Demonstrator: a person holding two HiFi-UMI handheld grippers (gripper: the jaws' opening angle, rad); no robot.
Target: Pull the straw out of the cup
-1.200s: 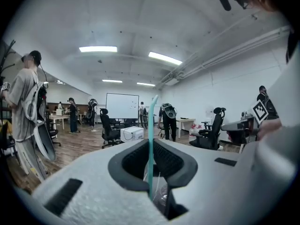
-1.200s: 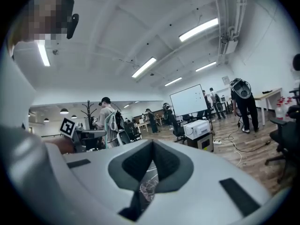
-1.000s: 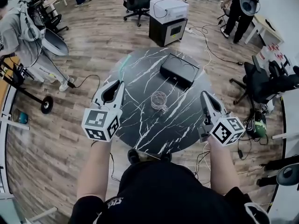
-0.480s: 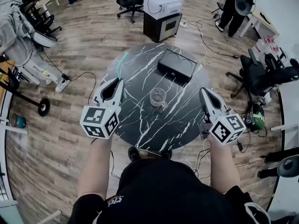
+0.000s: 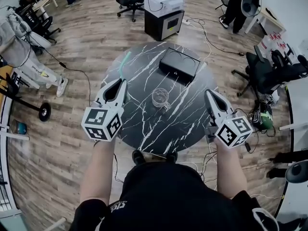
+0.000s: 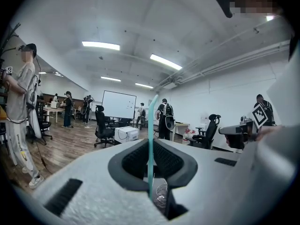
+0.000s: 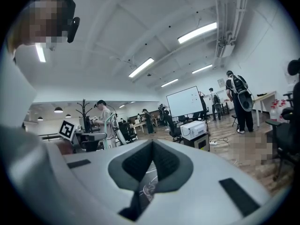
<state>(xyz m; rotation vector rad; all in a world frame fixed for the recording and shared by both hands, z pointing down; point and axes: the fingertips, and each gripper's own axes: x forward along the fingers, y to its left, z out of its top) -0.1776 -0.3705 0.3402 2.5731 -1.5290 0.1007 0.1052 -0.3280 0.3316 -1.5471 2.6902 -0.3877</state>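
A clear glass cup (image 5: 160, 98) stands upright in the middle of the round black marble table (image 5: 144, 129). No straw is in it. My left gripper (image 5: 122, 83) is shut on a teal straw (image 5: 126, 60), held out over the table's left edge, left of the cup. In the left gripper view the straw (image 6: 151, 139) rises straight up from between the closed jaws of my left gripper (image 6: 151, 143), with the cup (image 6: 161, 194) seen low behind them. My right gripper (image 5: 208, 94) is shut and holds nothing, right of the cup. The right gripper (image 7: 152, 143) also faces the cup (image 7: 149, 190).
A flat black box (image 5: 179, 65) lies at the table's far side. Beyond the table a white machine (image 5: 163, 3) sits on a black cabinet. Office chairs (image 5: 269, 73), floor cables and other people stand around the room. A wheeled stand (image 5: 29, 102) is at the left.
The head camera's view has shifted a little. Both grippers keep their places beside the cup, and the left one still holds the straw.
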